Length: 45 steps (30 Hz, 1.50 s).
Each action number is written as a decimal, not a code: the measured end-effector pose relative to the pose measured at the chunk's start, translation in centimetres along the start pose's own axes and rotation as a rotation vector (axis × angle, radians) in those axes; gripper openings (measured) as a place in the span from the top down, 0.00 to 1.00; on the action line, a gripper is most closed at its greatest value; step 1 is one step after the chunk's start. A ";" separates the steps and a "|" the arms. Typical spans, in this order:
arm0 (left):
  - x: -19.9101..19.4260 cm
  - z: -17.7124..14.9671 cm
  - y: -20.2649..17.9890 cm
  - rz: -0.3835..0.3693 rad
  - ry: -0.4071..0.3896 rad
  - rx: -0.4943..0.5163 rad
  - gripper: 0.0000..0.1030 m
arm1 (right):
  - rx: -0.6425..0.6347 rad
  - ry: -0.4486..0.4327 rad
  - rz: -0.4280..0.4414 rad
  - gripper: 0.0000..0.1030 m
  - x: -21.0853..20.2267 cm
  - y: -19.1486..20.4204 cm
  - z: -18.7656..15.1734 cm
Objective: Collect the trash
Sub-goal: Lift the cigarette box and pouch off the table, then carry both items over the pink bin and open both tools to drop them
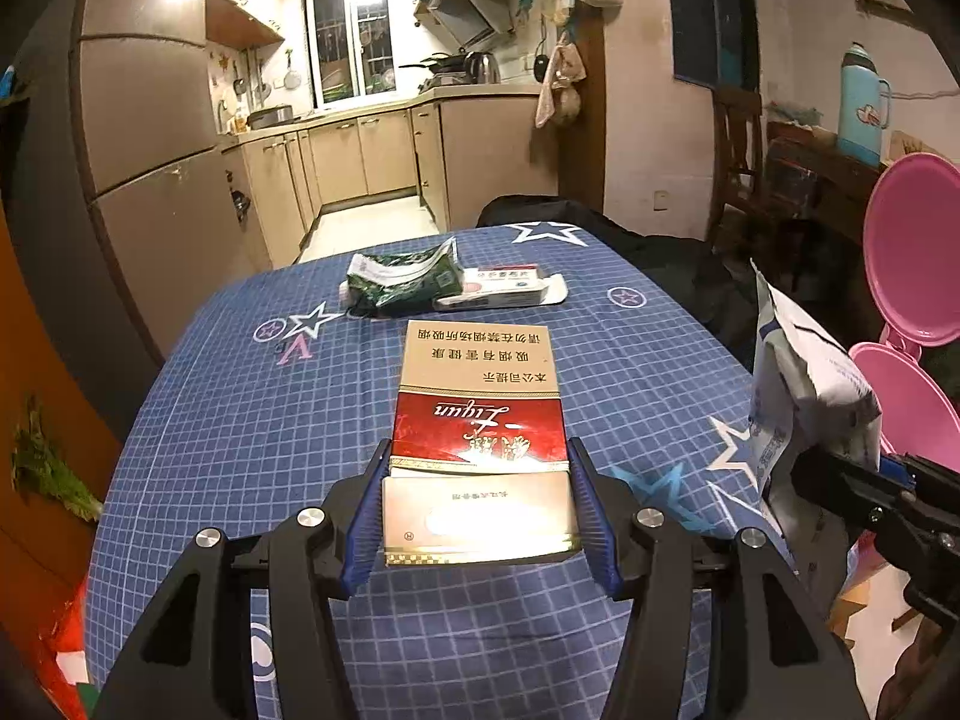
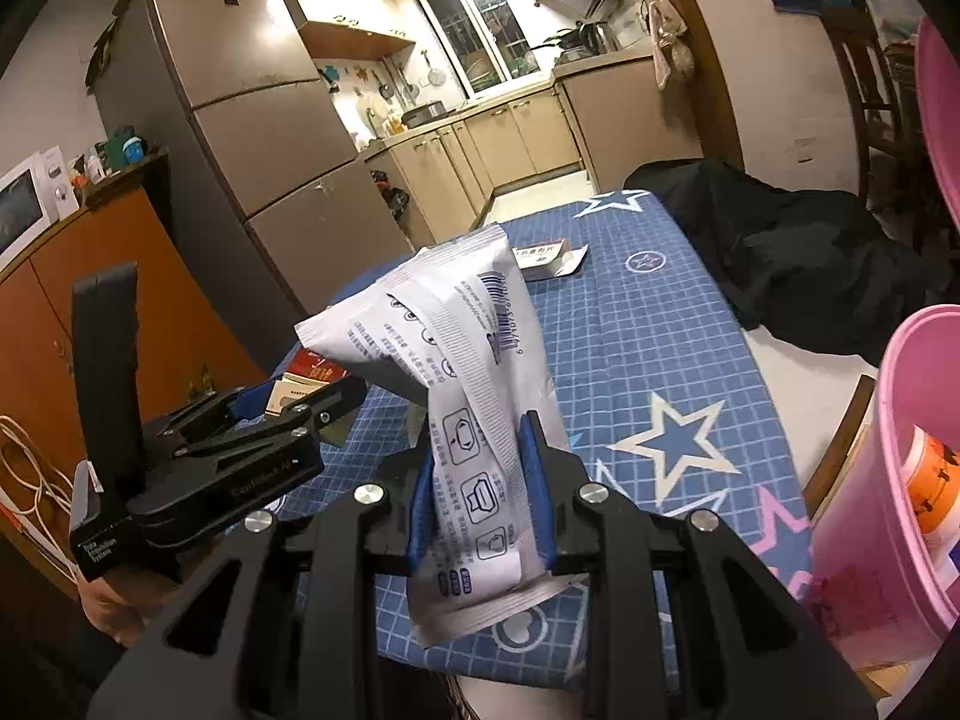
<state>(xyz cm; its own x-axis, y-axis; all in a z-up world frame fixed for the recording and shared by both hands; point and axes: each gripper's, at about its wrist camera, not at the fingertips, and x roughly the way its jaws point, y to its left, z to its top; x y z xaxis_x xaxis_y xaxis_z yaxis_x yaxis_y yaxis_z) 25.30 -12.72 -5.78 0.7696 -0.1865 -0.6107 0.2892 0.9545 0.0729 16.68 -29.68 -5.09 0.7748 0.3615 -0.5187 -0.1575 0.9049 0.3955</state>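
Carrying is underway: left tool [image 1: 479,504] pinches the cigarette pack [image 1: 477,420], right tool [image 2: 480,498] pinches the white wrapper [image 2: 462,372], both needing release over the pink bin [image 2: 888,480] beside the bench's [image 2: 660,360] right edge.

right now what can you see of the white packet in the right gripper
The white packet is a crinkled plastic wrapper printed with blue text, pictograms and a barcode, with a seam running down its length. It looks flattened and partly empty. The right gripper pinches it near its lower end between the blue pads, so it stands up off the blue checked tablecloth and bends over to the left at the top. The pink bin stands to its right, apart from it.
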 end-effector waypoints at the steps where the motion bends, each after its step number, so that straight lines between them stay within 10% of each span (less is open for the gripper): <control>1: -0.1 0.1 -0.4 -0.001 -0.005 0.008 0.45 | 0.001 -0.004 -0.002 0.75 -0.2 0.0 0.1; 45: -0.5 2.7 -19.1 -0.203 -0.088 0.331 0.45 | 0.207 -0.283 -0.325 0.75 -15.8 -13.8 -0.9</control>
<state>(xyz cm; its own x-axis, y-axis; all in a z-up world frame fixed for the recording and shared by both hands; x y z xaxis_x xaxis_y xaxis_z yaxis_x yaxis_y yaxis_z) 20.97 -31.45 -4.71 0.7196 -0.3969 -0.5698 0.5975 0.7720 0.2169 6.06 -47.68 -2.99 0.9046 -0.0344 -0.4249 0.2235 0.8869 0.4042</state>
